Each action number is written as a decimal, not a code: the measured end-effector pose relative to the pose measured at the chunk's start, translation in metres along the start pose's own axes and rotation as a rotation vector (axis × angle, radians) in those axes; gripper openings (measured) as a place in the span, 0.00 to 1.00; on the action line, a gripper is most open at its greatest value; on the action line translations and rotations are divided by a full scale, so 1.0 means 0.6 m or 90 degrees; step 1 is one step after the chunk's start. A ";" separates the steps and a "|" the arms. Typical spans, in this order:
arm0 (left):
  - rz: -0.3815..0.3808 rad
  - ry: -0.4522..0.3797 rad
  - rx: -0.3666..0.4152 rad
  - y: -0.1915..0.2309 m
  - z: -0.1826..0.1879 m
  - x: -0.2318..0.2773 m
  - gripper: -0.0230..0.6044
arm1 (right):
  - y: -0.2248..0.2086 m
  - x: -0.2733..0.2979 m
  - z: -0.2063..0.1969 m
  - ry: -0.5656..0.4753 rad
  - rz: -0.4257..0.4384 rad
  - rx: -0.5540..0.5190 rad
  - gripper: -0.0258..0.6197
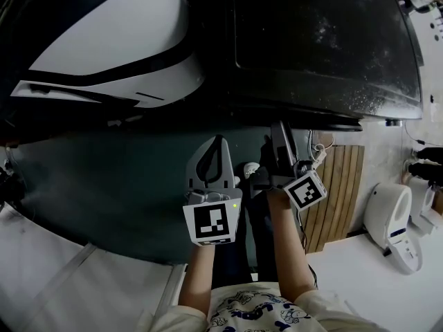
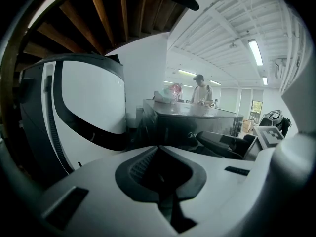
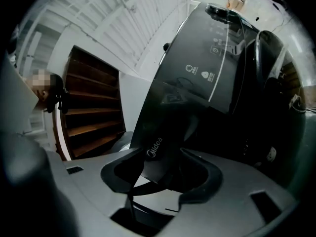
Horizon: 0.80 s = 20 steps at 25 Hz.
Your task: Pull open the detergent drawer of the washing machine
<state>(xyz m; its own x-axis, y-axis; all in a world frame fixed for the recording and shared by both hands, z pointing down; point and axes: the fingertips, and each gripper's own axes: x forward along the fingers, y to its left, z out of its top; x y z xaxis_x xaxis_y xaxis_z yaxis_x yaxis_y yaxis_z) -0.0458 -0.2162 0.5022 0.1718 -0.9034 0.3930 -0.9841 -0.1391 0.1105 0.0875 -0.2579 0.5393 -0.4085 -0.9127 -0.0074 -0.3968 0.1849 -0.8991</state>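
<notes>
While the right claw (image 3: 160,179) is clamped on the dark, logo-printed front panel of the detergent drawer (image 3: 157,149), the left claw (image 1: 216,147) hangs just beside it with its jaws pressed together and nothing between them. In the head view the drawer juts out from the front edge of the washing machine (image 1: 325,40), towards the person, near the left end of that edge. The machine's flat dark top fills the upper right of that view. A white-and-black appliance (image 1: 111,40) stands to its left, apart from it. On the floor at the machine's right front corner lies a wooden slatted mat (image 1: 339,185), and a white device (image 1: 391,213) stands just beyond it. The left claw points into the gap between the two machines.
</notes>
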 end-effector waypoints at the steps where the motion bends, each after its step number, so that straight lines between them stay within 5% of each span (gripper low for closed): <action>1: 0.003 -0.005 -0.006 0.000 -0.001 0.002 0.06 | -0.005 0.000 0.000 -0.004 0.002 0.006 0.37; 20: 0.004 0.025 -0.031 -0.013 -0.064 0.011 0.06 | -0.035 0.023 0.010 -0.048 0.097 0.065 0.40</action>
<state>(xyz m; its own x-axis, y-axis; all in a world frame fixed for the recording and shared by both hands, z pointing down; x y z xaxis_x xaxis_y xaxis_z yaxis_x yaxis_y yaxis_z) -0.0355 -0.2054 0.5391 0.1674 -0.8877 0.4289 -0.9821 -0.1123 0.1509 0.0953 -0.2766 0.5552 -0.3927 -0.9027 -0.1757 -0.2482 0.2880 -0.9249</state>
